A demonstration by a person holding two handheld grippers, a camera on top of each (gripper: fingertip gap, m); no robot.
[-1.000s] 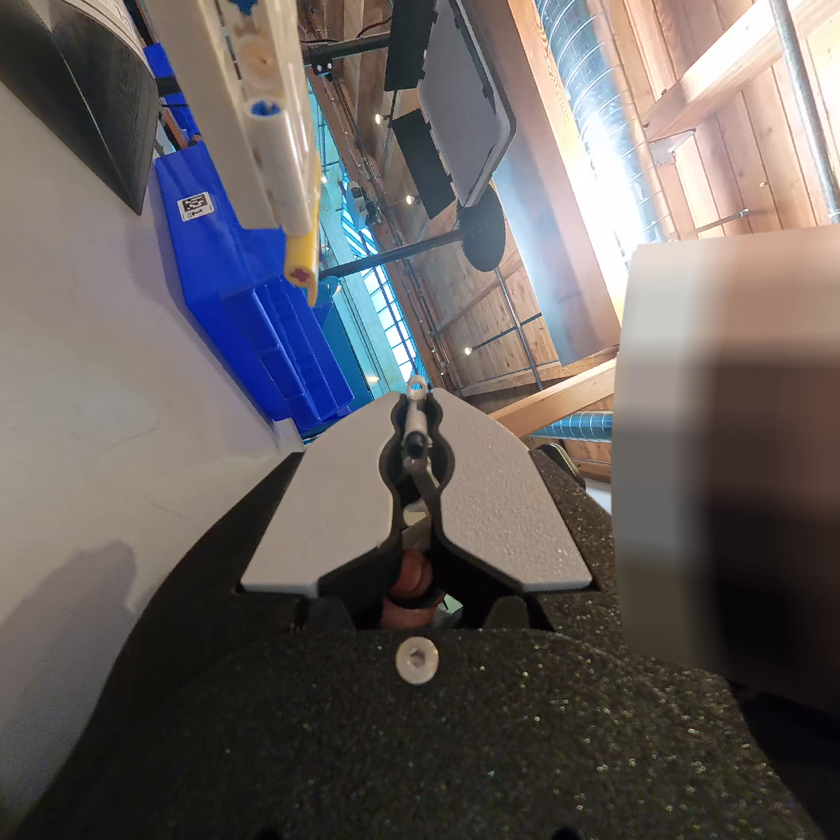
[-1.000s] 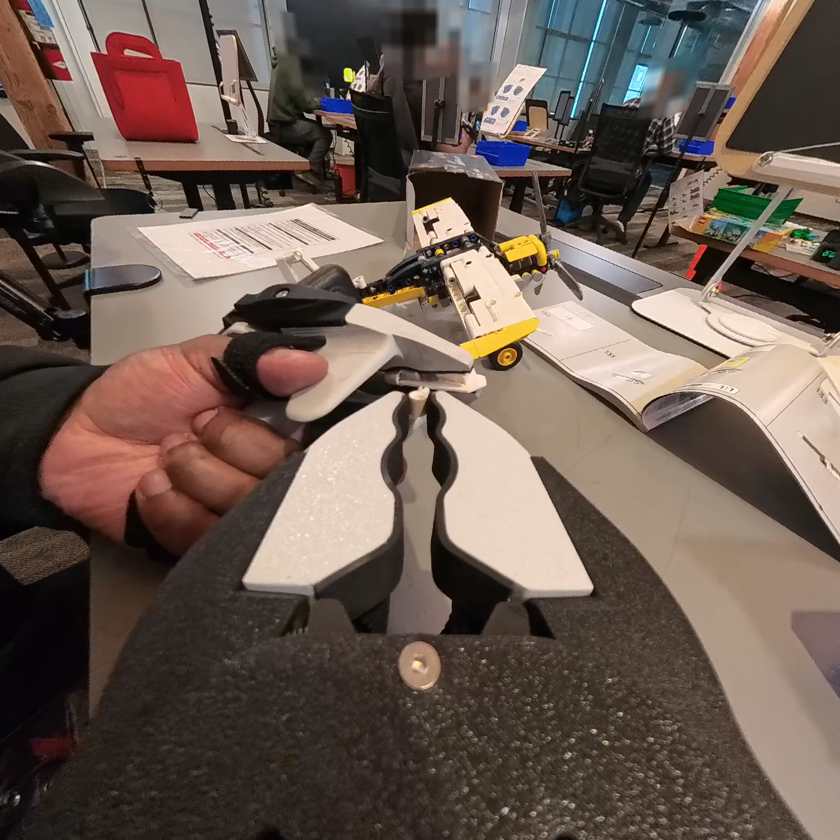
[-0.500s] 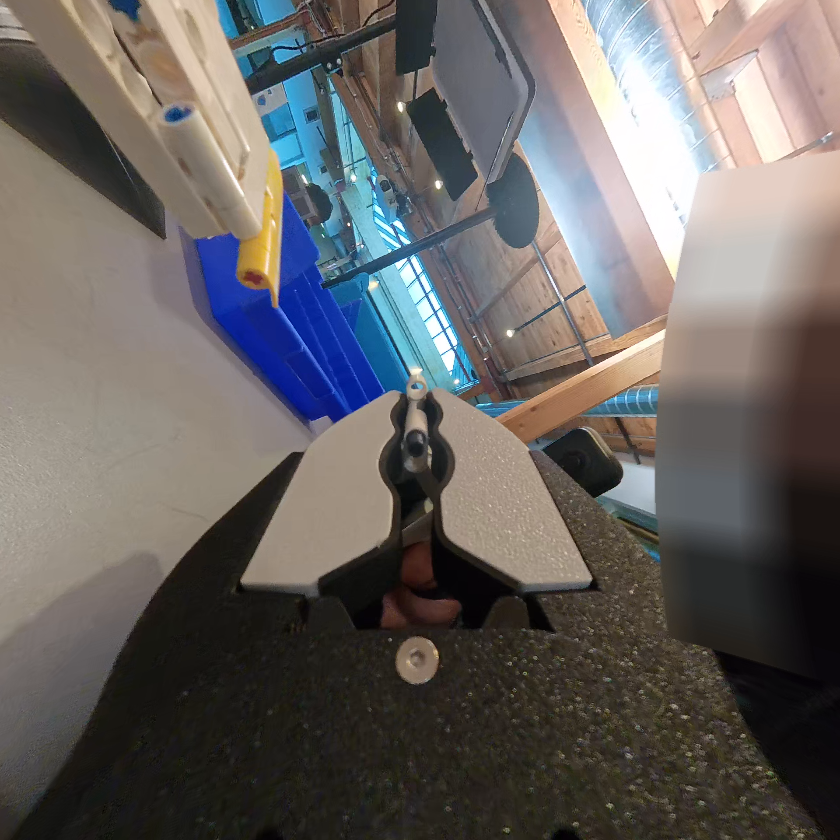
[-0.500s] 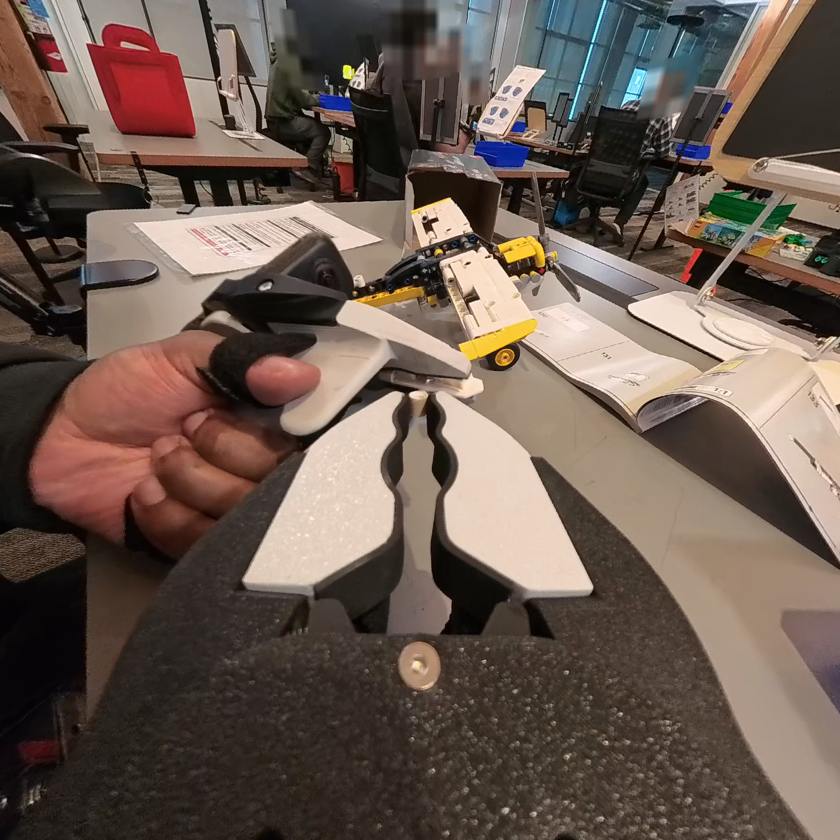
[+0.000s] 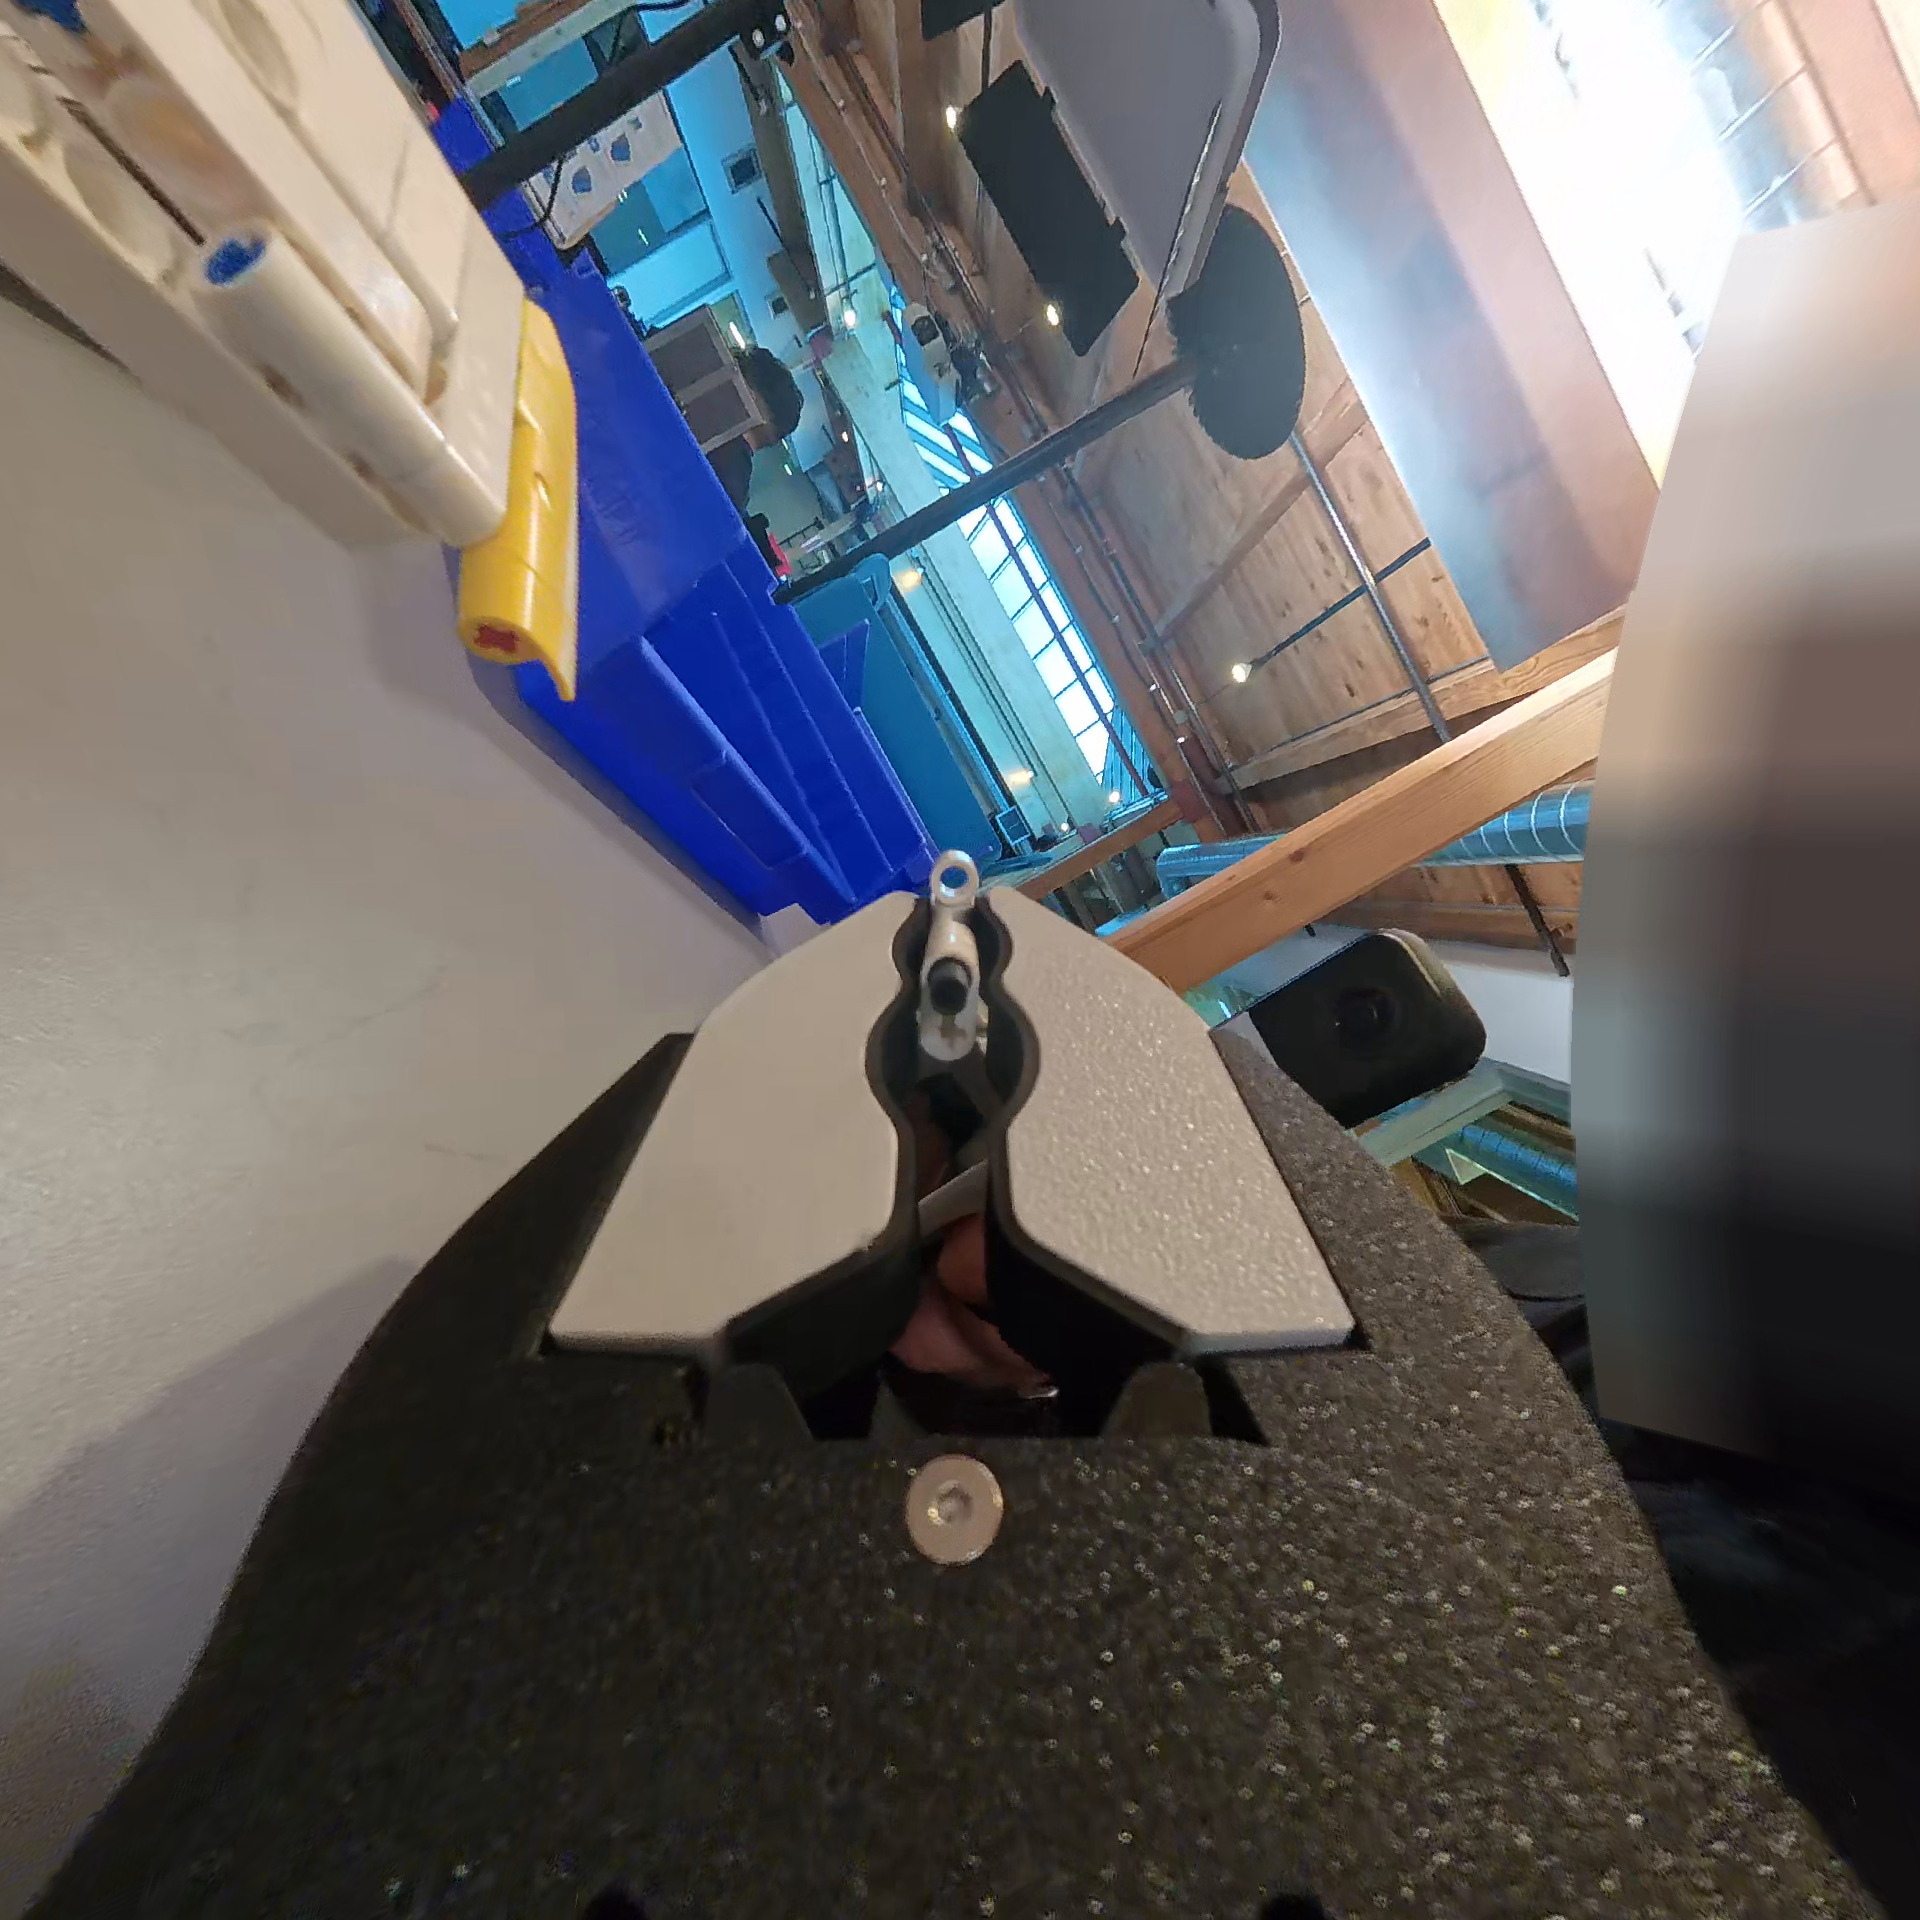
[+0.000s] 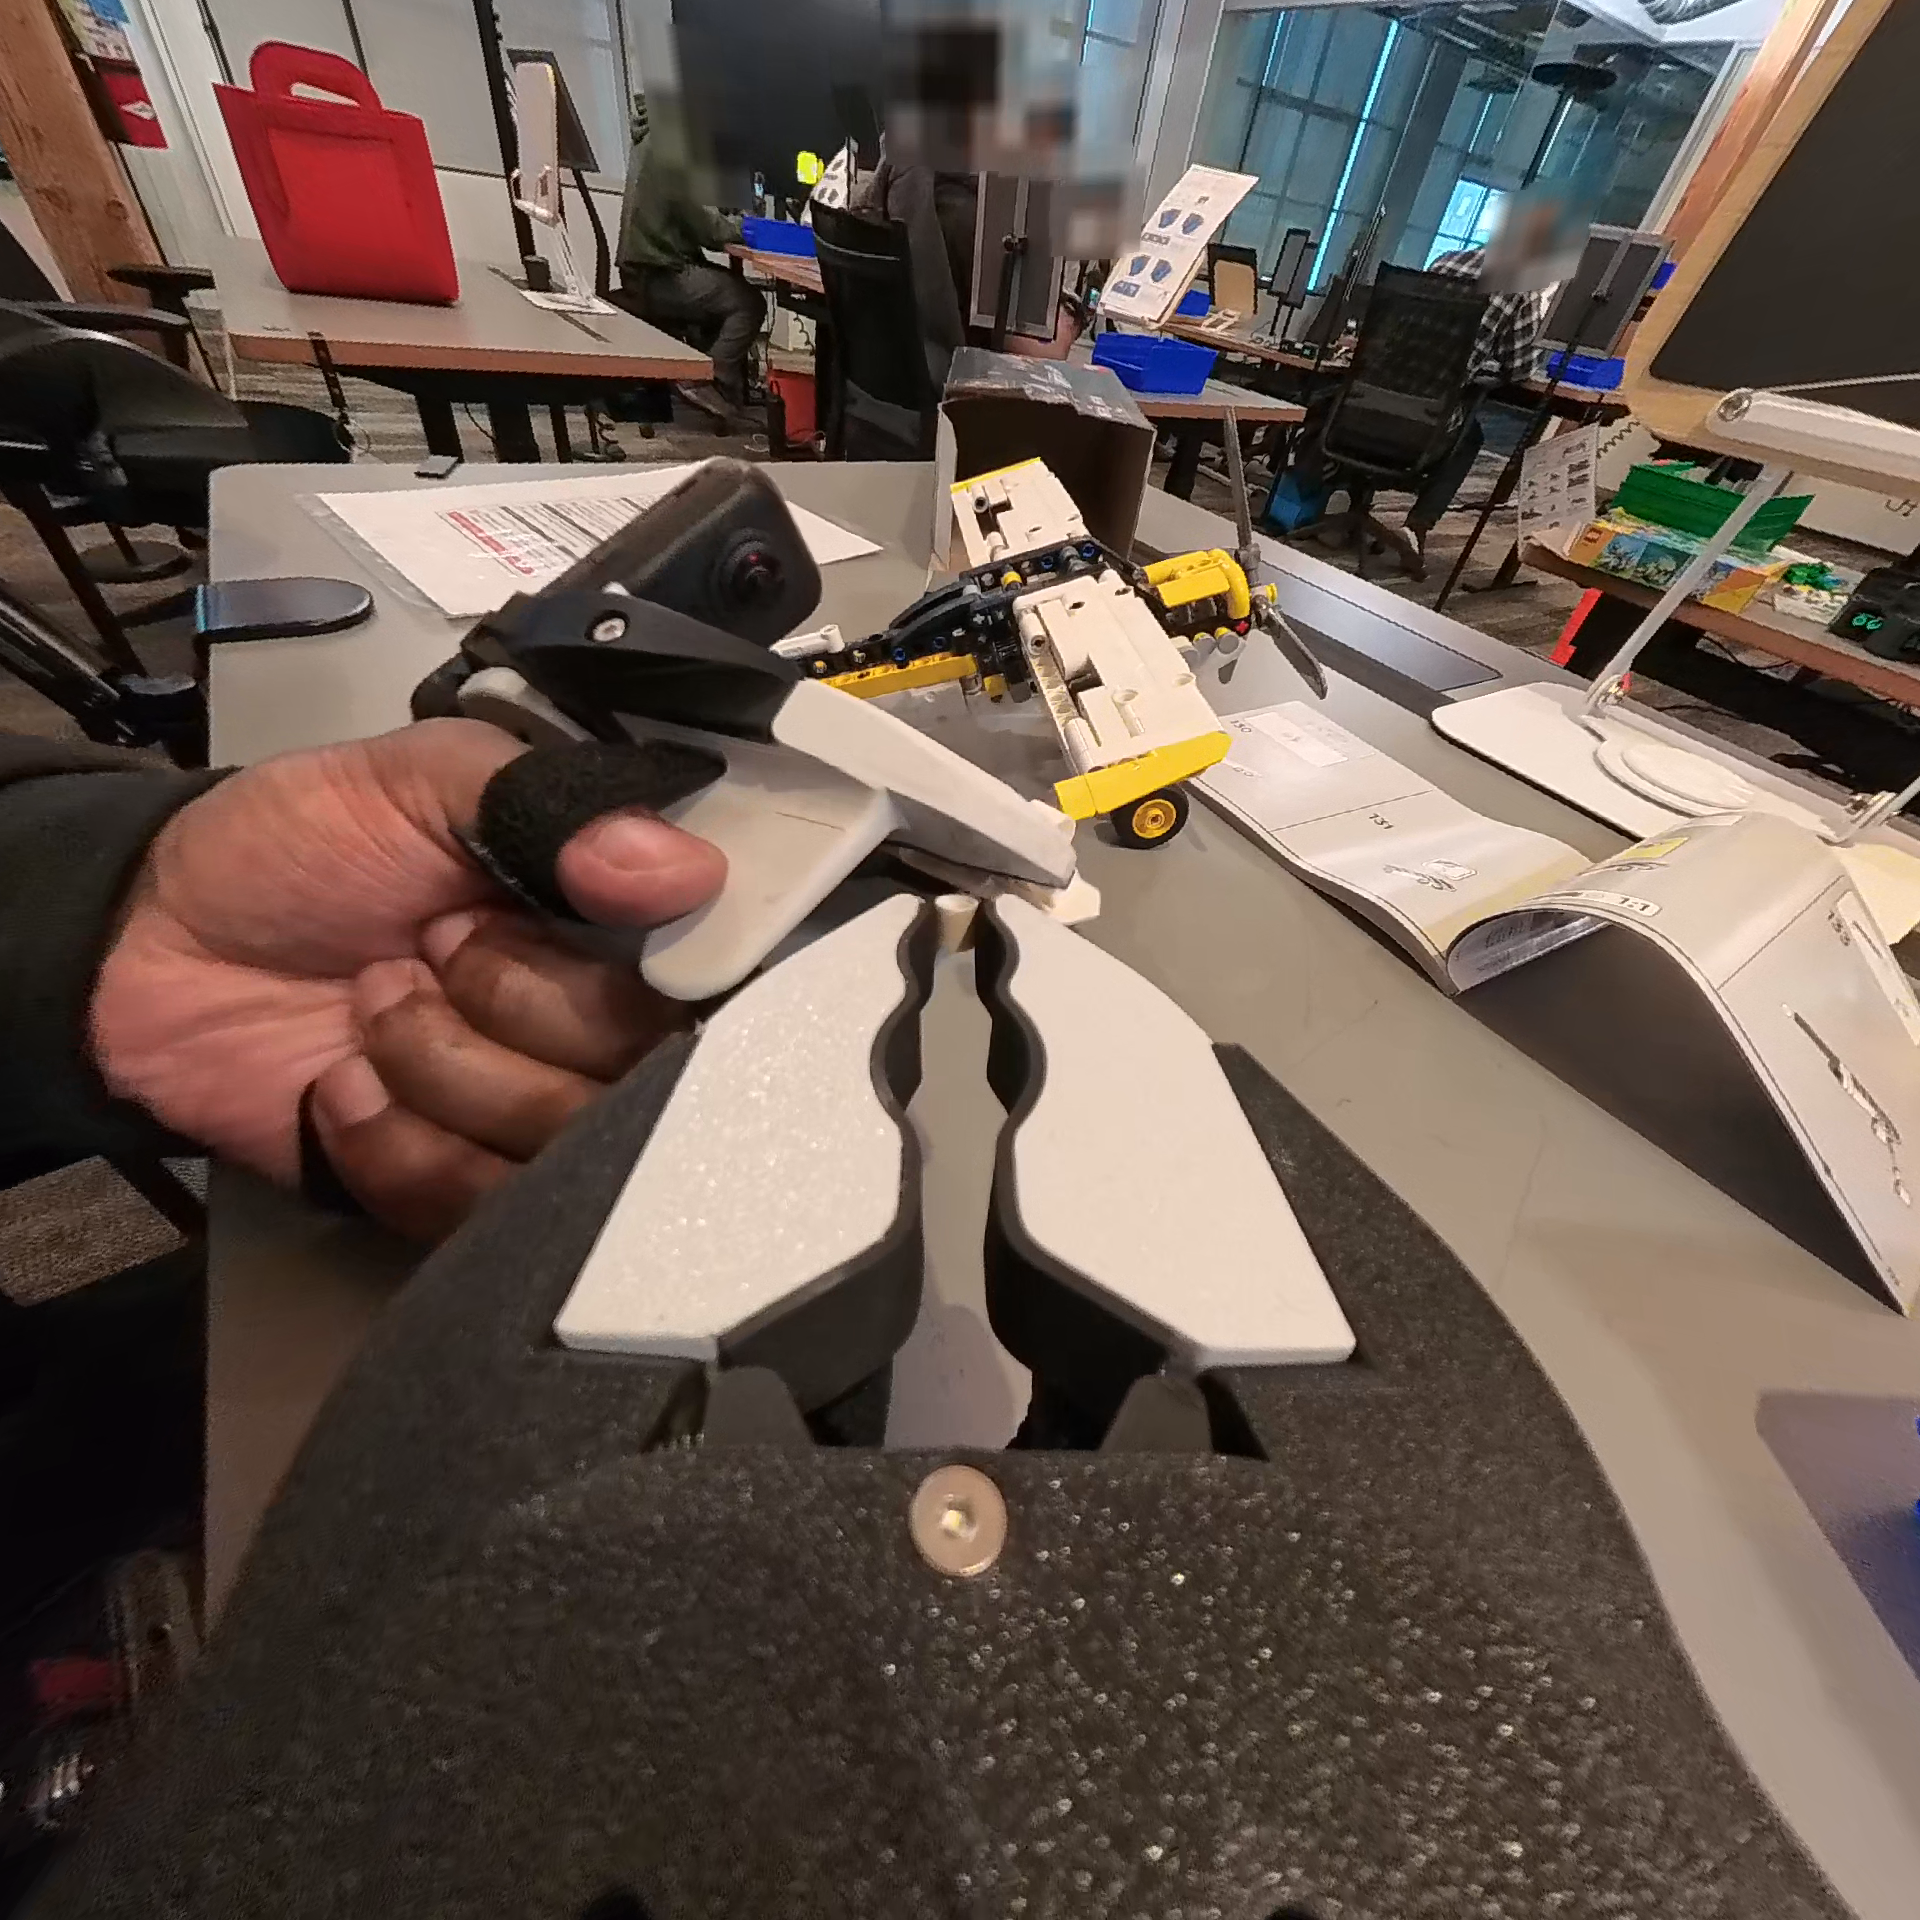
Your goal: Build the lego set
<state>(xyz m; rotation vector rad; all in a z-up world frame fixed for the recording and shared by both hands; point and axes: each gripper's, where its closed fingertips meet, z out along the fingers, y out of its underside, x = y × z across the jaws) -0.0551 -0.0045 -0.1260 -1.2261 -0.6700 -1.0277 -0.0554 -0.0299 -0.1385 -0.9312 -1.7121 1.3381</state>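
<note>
Nearer now, the toy plane's wing (image 5: pixel 312 343) looms up-left of the left claw (image 5: pixel 951 914), which pinches a slim grey pin (image 5: pixel 948 956) lengthwise. Right claw (image 6: pixel 956 920) pinches a cream peg (image 6: pixel 954 923) just under the left claw's tips.

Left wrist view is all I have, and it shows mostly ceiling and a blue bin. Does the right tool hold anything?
Observer: Yes. The right tool is closed on a small cream tube, which is pinched at its fingertips.
Operator: Where is my left tool relative to that tube?
Observer: The left tool is turned on its side in a hand. Its tips are just above and beyond the tube, but I cannot tell whether they touch it.
</note>
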